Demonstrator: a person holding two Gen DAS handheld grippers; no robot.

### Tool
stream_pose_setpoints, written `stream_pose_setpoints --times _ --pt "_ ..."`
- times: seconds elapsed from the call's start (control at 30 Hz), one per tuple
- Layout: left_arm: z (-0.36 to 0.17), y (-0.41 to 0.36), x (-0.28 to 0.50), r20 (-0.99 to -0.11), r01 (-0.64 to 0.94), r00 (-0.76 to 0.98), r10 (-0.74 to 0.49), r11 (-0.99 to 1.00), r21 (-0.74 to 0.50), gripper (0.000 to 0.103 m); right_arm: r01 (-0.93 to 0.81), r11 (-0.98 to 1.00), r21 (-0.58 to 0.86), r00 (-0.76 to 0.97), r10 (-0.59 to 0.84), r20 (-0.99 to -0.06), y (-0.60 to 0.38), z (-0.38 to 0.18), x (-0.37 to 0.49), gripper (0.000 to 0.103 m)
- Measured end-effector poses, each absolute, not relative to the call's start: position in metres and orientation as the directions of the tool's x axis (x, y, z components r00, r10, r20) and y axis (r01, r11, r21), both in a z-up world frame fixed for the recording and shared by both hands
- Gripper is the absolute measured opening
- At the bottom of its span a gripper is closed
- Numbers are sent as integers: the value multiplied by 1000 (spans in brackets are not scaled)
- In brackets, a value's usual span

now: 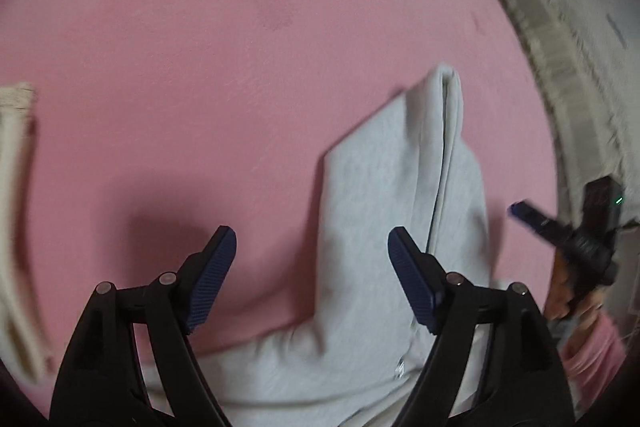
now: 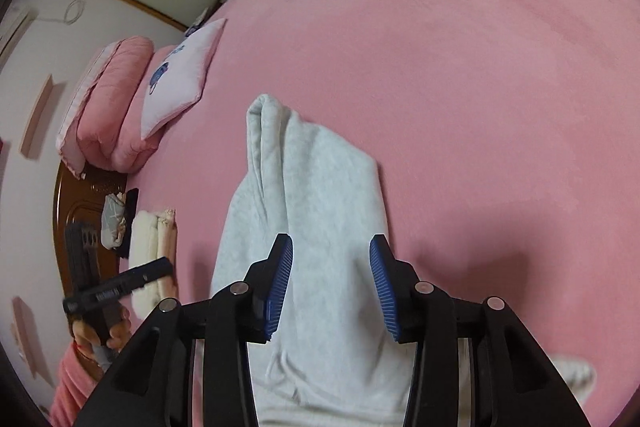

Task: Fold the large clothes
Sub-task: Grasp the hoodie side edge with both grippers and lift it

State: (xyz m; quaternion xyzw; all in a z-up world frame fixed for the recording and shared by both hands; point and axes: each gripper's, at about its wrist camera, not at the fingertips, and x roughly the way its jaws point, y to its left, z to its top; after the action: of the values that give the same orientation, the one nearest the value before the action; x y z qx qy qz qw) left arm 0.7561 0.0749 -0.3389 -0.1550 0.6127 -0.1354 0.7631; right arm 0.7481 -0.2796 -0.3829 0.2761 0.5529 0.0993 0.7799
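A light grey garment (image 1: 384, 219) lies partly folded on the pink bed cover (image 1: 224, 39), one long folded part reaching away from me. My left gripper (image 1: 312, 259) is open and empty above the cover, its right finger over the garment's edge. In the right wrist view the same garment (image 2: 320, 195) lies under my right gripper (image 2: 331, 275), which is open and empty, its jaws straddling the cloth from above. The right gripper also shows at the right edge of the left wrist view (image 1: 560, 227); the left gripper shows at the left of the right wrist view (image 2: 120, 287).
Pink pillows (image 2: 116, 107) and a white cushion (image 2: 180, 75) lie at the bed's head. Folded cream clothes (image 2: 154, 247) sit near the wooden headboard (image 2: 80, 203). A cream cloth (image 1: 16, 187) lies at the left. A white fringed rug (image 1: 572, 59) is on the floor.
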Motion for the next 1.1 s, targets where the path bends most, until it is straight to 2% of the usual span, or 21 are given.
stream_pose_setpoints --times 0.13,0.27,0.37,0.43,0.47,0.5,0.57,0.6,0.67,0.7,0.87,1.1 --pt "-366 67 786 -877 12 264 -401 911 -413 76 188 804 564 379 470 -797 -279 -422 780 41" --pt "-394 58 809 -855 -8 217 -470 875 -483 76 152 806 572 370 490 -789 -278 -445 806 41" --pt "-401 44 822 -860 50 237 -452 890 -454 73 115 810 575 356 507 -785 -275 -455 819 40" --pt "-408 36 829 -860 75 230 -454 890 -450 65 96 789 607 371 537 -757 -274 -463 827 40" --pt "-412 33 832 -860 80 219 -460 887 -454 56 82 783 617 383 547 -745 -276 -465 830 40" --pt "-416 30 835 -851 88 217 -478 878 -471 47 75 785 615 398 542 -740 -278 -467 831 38" --pt "-418 26 833 -838 96 238 -491 870 -483 40 68 780 622 432 539 -723 -283 -470 832 31" --pt "-414 24 830 -829 99 248 -502 864 -494 30 67 768 636 446 547 -708 -286 -473 833 25" --pt "-413 30 829 -807 97 262 -530 846 -524 25 62 740 669 465 572 -675 -291 -471 833 16" --pt "-411 36 827 -792 92 268 -549 832 -546 22 53 730 682 470 584 -662 -293 -469 832 15" --pt "-402 56 815 -707 83 320 -630 763 -642 16 -4 679 734 468 650 -599 -304 -444 830 14" --pt "-327 84 777 -584 224 360 -728 675 -703 14 -88 621 779 460 719 -521 -320 -368 798 14"
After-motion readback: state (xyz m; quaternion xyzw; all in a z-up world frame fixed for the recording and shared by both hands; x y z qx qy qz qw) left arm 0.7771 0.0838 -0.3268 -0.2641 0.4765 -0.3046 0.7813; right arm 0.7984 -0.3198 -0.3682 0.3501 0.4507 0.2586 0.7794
